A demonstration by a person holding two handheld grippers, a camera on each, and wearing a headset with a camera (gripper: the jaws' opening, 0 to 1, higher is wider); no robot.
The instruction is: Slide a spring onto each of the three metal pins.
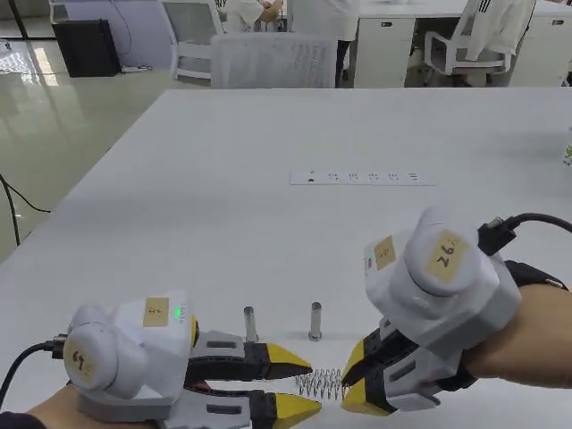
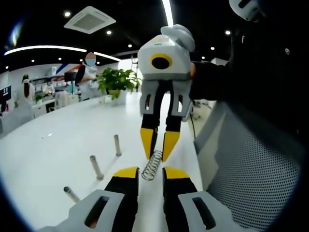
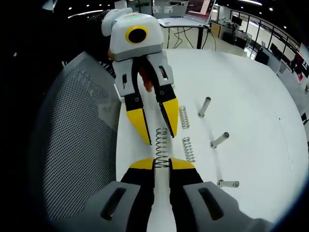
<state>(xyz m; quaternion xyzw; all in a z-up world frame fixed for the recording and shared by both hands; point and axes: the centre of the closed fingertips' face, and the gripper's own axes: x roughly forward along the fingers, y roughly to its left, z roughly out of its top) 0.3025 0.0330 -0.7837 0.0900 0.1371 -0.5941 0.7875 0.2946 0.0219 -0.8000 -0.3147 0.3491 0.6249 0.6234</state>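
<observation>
Currently the right hand-held gripper is clenching one end of a spring, with its two yellow tips pressing on the coil from both sides. The spring is reaching straight forward to the left hand-held gripper, which is facing the right one tip to tip.

In the left gripper view, the jaws of the left hand-held gripper are standing a little apart, one on each side of the other end of the spring. I cannot tell whether they are gripping it or only lying around it.

In the head view the spring is lying across between the two hand-held grippers, near the front edge of the white counter. Three metal pins are standing bare on the counter in a row, a little beyond the tips. Two loose springs are lying flat on the counter, between the held spring and the metal pins.
</observation>
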